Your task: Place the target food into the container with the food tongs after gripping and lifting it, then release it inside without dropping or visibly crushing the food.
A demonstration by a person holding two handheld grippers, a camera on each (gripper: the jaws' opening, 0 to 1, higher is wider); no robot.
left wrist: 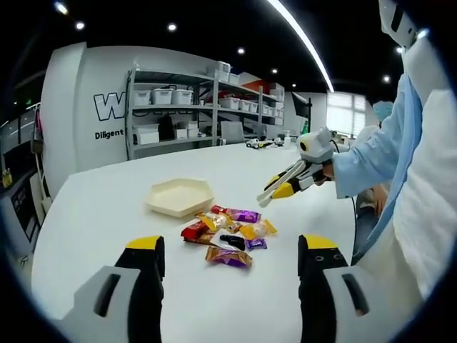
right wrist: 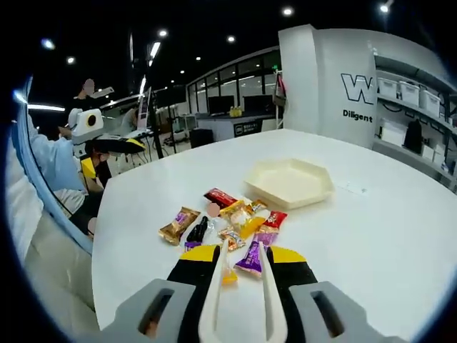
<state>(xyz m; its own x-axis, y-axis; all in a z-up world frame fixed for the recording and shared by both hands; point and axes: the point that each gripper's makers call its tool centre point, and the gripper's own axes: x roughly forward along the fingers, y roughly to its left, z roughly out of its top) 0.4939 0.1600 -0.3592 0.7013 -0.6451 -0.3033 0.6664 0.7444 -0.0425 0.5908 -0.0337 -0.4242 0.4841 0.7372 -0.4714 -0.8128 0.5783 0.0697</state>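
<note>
A pile of wrapped snacks (left wrist: 228, 232) (right wrist: 228, 221) in red, yellow, purple and brown lies on the white table. A cream hexagonal tray (left wrist: 180, 196) (right wrist: 289, 182) sits empty just beyond it. My right gripper (right wrist: 243, 254) (left wrist: 289, 184) is shut on white food tongs (right wrist: 265, 293) (left wrist: 275, 187). The tong arms stand slightly apart, and in the left gripper view their tips hang above the table beside the pile. My left gripper (left wrist: 232, 244) (right wrist: 107, 143) is open with nothing between its jaws, held back on the near side of the pile.
The round white table (left wrist: 93, 214) (right wrist: 371, 243) has bare room all around the pile and tray. A person's blue sleeve (left wrist: 368, 161) and white coat fill the side by the right gripper. Metal shelves with boxes (left wrist: 178, 107) stand against the far wall.
</note>
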